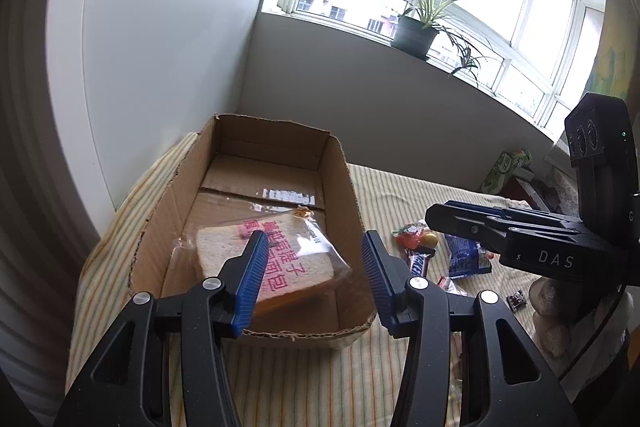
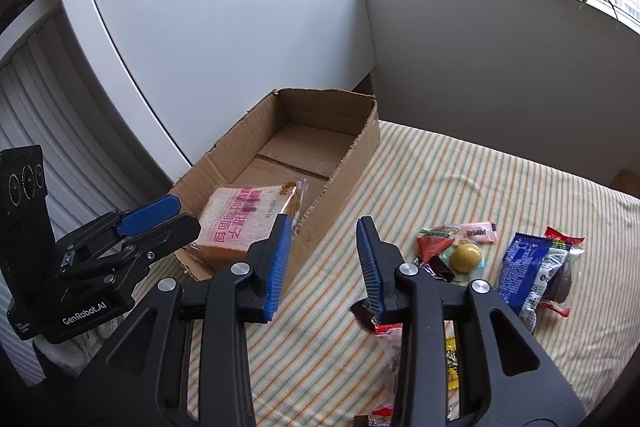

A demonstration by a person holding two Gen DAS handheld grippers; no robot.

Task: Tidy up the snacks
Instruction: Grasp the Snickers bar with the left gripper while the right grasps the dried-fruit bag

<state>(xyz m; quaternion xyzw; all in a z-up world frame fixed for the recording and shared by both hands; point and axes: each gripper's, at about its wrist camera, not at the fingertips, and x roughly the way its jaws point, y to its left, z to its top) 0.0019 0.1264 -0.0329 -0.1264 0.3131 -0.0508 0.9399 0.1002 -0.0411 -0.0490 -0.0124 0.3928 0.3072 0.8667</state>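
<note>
So the cardboard box [image 1: 256, 227] is seen sitting open-topped on a surface covered with a striped cloth [image 2: 460, 171], pale yellow with thin green and orange lines, slightly wrinkled. The box is plain brown corrugated card, long and rectangular, with ragged torn edges along the rim and taped flaps on the floor. Only one thing is seen inside: a bagged slice of bread [image 1: 276, 267] in clear crinkly plastic printed with pink characters, lying tilted at the near end, with the far end of the box left bare.

The rest of the snacks are left loose on the cloth, to the right of the box. A round yellow ball-shaped sweet [image 2: 466, 257] is seen among small red and pink wrappers, and a blue foil packet [image 2: 524, 271] lies just beside them. A brown chocolate bar wrapper [image 1: 418, 263] is spotted in the left wrist view, next to the box wall.

The left tool [image 1: 316, 267] is held over the near end of the box, its ribbed blue pads set moderately apart with nothing pinched; the bread sits below them. The right tool [image 2: 324, 255] is held over the cloth just outside the box wall, parted a bit narrower and empty too.

A potted plant [image 1: 416, 35] is seen on the windowsill behind.
</note>
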